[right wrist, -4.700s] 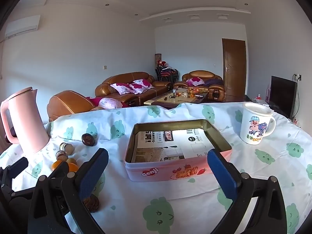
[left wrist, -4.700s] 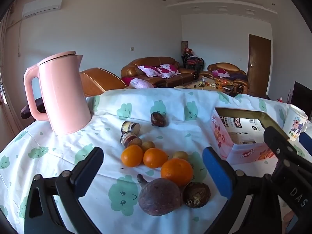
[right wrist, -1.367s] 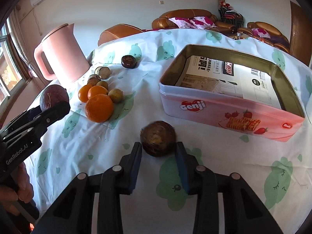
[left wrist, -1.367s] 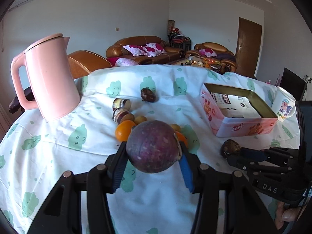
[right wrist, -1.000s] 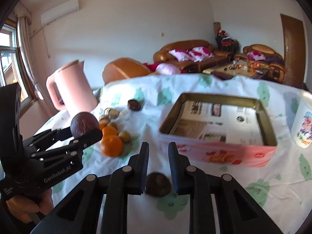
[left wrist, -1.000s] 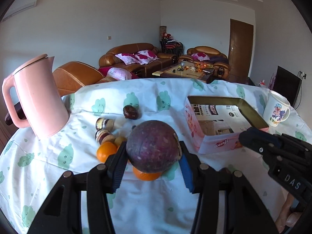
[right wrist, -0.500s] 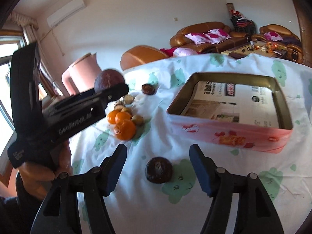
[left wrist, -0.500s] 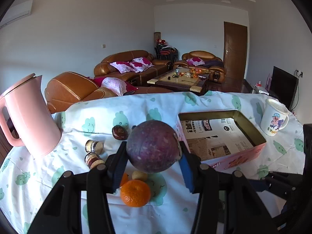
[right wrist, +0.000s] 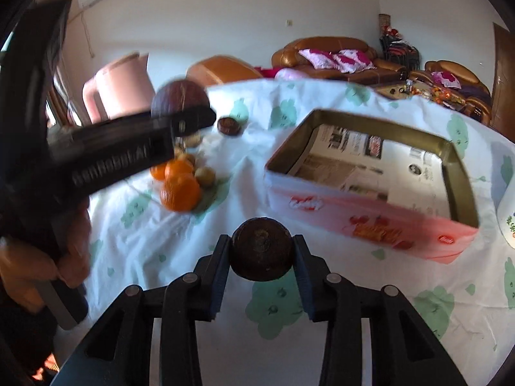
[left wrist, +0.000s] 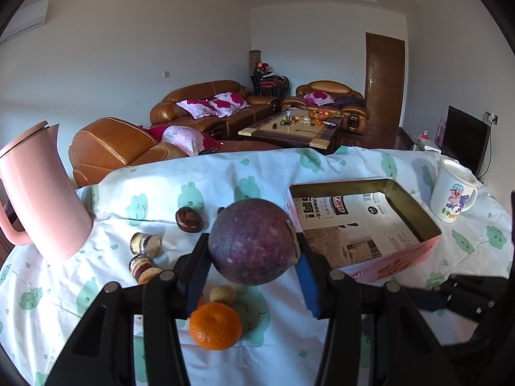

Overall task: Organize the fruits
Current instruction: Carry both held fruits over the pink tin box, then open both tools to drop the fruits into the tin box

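My left gripper is shut on a large purple fruit and holds it in the air above the pile of oranges. It also shows in the right wrist view. My right gripper is shut on a small dark brown fruit low over the tablecloth, in front of the pink tin box. The tin is open, lined with newspaper, with no fruit in it. Oranges and small yellowish fruits lie left of the tin.
A pink kettle stands at the left. A white cartoon mug stands right of the tin. A dark round fruit and two cut pieces lie on the white tablecloth behind the oranges.
My right gripper has closed on the dark brown fruit that lay between its open fingers. My left gripper still holds the purple fruit and has moved a little toward the tin.
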`<state>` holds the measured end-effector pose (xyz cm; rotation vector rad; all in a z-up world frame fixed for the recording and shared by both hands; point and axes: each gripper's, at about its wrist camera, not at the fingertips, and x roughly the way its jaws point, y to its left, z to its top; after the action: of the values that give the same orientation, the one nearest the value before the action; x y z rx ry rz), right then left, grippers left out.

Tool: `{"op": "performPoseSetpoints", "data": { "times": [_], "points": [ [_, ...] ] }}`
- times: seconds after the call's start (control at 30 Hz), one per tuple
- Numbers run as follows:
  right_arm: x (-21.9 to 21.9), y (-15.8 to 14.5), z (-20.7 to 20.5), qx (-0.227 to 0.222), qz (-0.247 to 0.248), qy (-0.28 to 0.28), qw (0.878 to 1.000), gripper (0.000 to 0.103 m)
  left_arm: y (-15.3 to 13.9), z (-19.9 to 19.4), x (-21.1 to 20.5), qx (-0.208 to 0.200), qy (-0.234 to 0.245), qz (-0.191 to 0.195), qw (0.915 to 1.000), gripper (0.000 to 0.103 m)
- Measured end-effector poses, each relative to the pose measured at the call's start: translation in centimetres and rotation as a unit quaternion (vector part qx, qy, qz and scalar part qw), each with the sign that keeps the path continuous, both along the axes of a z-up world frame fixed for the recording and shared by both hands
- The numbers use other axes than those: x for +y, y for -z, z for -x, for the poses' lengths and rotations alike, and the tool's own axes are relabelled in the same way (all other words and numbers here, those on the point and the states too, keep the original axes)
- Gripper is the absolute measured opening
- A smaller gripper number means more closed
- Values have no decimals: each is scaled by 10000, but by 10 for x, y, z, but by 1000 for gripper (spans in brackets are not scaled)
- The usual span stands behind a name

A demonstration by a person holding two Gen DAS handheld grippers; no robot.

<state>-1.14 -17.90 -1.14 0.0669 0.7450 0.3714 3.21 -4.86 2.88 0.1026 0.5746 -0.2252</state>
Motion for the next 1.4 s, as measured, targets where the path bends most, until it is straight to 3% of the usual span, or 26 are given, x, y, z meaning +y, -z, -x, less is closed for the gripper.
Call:
{"op": "performPoseSetpoints", "data": {
  "times": [0.13,0.4,0.63,0.73,0.93,1.07,1.23,1.4],
  "points": [
    [-33,-30,-12,-587,-3,840,9947,40,-3,-7,-17,-37,112,-37,9999,52],
    [-82,-11,-66,-295,-14,1696,9851,40,4,-36,-67,189,438,50,9988,52],
    [-100,0,-73,-153,-8,1840,9828,41,28,-60,-97,554,528,4,9971,51],
    [-108,6,-77,14,-261,1843,9825,40,35,-65,-100,649,543,-25,9964,51],
    [-108,9,-77,60,-308,1773,9836,41,47,-72,-101,758,494,-163,9958,52],
    [-108,9,-78,14,-424,1703,9845,42,50,-68,-107,603,471,-388,9963,54],
    [-119,3,-68,-202,-1037,1674,9802,70,41,-47,-110,94,455,-538,9975,99],
    [-128,-6,-55,-651,-1177,1989,9707,73,31,-27,-112,-421,402,-710,9958,103]
  ]
}}
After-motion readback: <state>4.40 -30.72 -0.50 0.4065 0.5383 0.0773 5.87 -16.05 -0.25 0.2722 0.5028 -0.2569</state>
